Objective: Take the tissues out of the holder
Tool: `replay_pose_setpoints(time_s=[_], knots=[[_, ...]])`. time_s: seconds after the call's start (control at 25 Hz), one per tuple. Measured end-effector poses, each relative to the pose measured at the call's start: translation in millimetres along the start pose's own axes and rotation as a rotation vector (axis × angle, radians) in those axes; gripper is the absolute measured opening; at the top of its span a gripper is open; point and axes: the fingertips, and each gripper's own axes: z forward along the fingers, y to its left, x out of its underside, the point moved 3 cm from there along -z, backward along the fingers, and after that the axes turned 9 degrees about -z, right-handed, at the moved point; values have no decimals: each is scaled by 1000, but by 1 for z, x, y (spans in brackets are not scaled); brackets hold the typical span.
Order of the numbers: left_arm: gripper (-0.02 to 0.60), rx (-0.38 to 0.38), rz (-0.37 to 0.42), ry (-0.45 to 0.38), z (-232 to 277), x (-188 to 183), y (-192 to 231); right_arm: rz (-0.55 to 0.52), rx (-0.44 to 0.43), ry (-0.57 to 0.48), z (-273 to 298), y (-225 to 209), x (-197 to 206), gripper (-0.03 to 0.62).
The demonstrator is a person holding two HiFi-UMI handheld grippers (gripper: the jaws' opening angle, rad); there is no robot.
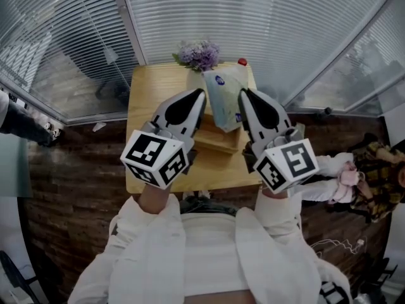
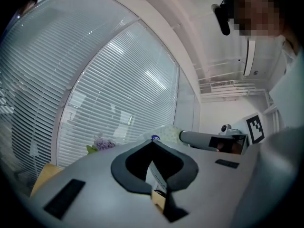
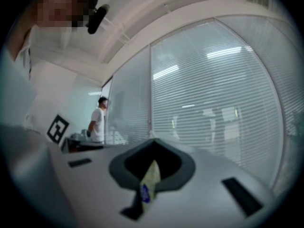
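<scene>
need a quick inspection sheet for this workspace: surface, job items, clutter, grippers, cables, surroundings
surface: small wooden table, set in a corner between windows
job's things: tissue pack held upright, its lower end at the wooden holder; cannot tell if it is fully out
clutter: purple flowers and a small red object at the table's far edge
grippers: left gripper and right gripper, jaws of each shut on the tissue pack, one on each side
cables: thin white cable on the floor at right
surroundings: window blinds, dark wooden floor, a person standing far off
</scene>
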Motion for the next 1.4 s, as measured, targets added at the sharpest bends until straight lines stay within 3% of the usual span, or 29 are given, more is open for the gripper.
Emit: replay_pose_setpoints(time_s=[1.4], knots=[[7,0,-19,-9,-12,-3,-8,-12,-26,-7,-8,14,-9,11]])
